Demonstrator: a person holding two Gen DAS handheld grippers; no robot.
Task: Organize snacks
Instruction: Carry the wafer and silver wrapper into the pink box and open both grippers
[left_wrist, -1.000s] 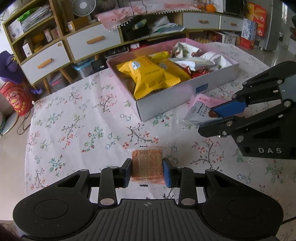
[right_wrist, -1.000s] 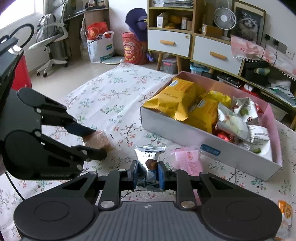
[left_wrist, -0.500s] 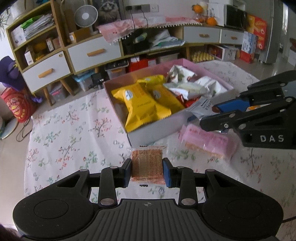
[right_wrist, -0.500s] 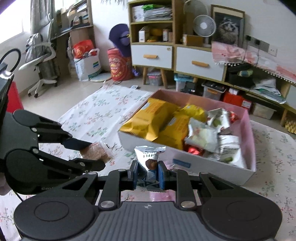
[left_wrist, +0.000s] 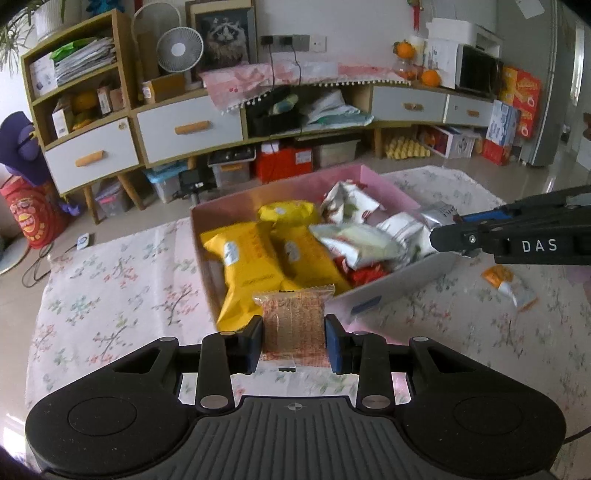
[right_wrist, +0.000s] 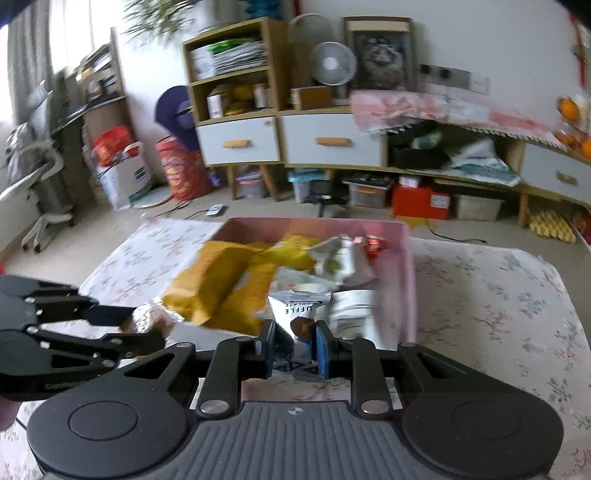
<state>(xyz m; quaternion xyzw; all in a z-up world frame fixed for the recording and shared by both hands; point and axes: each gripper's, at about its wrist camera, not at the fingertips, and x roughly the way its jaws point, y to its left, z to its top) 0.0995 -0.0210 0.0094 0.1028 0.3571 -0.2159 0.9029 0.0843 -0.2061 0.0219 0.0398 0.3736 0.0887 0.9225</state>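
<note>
My left gripper (left_wrist: 294, 341) is shut on a clear-wrapped brown cracker packet (left_wrist: 294, 321), held just before the near wall of the pink-lined snack box (left_wrist: 373, 301). The box holds yellow bags (left_wrist: 243, 266) and several silver packets (left_wrist: 354, 242). My right gripper (right_wrist: 295, 347) is shut on a silver truffle packet (right_wrist: 299, 314), held over the box's near right part (right_wrist: 410, 280). The right gripper also shows at the right of the left wrist view (left_wrist: 458, 236), and the left gripper at the left of the right wrist view (right_wrist: 122, 332).
The box sits on a table with a floral cloth (left_wrist: 110, 295). An orange snack packet (left_wrist: 509, 284) lies on the cloth right of the box. Shelves and drawers (left_wrist: 184, 129) stand behind the table. An office chair (right_wrist: 40, 184) stands far left.
Both grippers have lifted their packets off the cloth and moved forward toward the box. The right gripper's silver packet now hangs over the box's right part.
</note>
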